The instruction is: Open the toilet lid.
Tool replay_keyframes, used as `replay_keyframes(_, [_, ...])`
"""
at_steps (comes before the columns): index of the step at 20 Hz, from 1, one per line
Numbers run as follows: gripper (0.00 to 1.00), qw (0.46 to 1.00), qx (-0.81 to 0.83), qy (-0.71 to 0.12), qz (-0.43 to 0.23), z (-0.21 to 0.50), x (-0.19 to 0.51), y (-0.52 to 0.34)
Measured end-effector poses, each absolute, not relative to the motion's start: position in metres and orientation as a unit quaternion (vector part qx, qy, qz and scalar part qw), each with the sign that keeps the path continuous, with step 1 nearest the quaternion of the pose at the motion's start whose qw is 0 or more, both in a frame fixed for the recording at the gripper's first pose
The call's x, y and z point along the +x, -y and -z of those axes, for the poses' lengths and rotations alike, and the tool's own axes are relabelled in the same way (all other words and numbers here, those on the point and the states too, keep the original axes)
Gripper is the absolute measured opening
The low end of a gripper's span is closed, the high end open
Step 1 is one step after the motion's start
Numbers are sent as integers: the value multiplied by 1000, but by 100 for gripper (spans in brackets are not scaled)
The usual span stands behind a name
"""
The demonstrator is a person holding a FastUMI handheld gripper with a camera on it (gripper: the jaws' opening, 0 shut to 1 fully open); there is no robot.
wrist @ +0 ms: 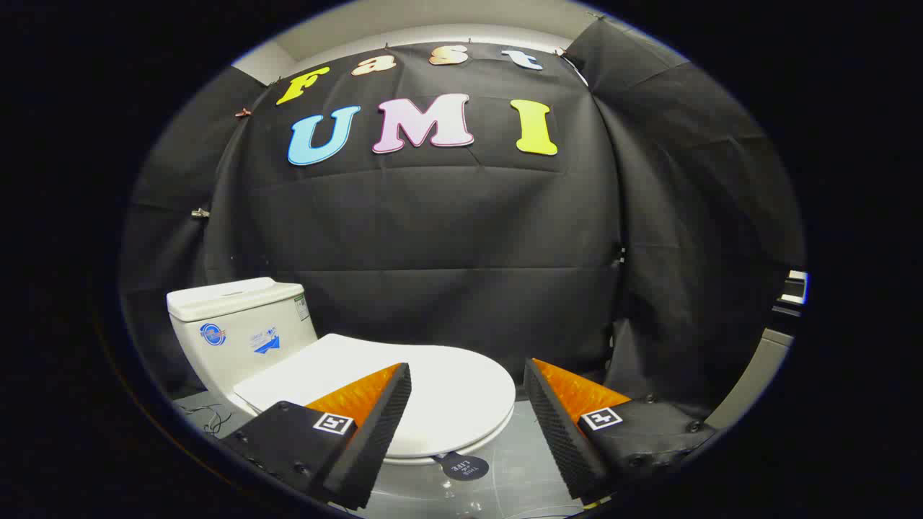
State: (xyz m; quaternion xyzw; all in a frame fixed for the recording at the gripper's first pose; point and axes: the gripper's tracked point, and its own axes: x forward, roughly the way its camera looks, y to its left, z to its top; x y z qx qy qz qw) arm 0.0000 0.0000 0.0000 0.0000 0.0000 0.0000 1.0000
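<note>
A white toilet stands ahead and to the left of my gripper (pixel 467 375). Its lid (pixel 433 382) lies flat and closed over the bowl, with the rounded front edge reaching into the gap between my fingers. The white tank (pixel 238 324) rises behind the lid at the left. My gripper hovers above the front of the lid, open, with nothing between its fingers. The left finger (pixel 375 404) overlaps the lid's near side; the right finger (pixel 570 411) is just off the lid's rim.
A small dark round tag (pixel 465 467) hangs at the front of the seat. Grey floor (pixel 519 461) lies below the bowl. Black cloth walls close the booth behind and at the right. A thin cable (pixel 209 418) lies on the floor left of the toilet.
</note>
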Motion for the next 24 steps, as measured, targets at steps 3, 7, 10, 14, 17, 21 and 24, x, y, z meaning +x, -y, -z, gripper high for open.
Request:
replay_keyframes(3, [99,1000,2,-2,0,0,0,0])
replay_keyframes(7, [99,1000,-2,-4,-2,2,0,-1])
replay_keyframes(10, [99,1000,-2,-6,-3,2,1,0])
replay_keyframes(14, [99,1000,-1,-7,-2,3,0,0])
replay_keyframes(17, [99,1000,-1,-8,-1,5,1,1])
replay_keyframes(21, [99,1000,-3,-8,-1,4,1,1])
replay_keyframes(24, [99,1000,-3,-10,-1,5,1,0])
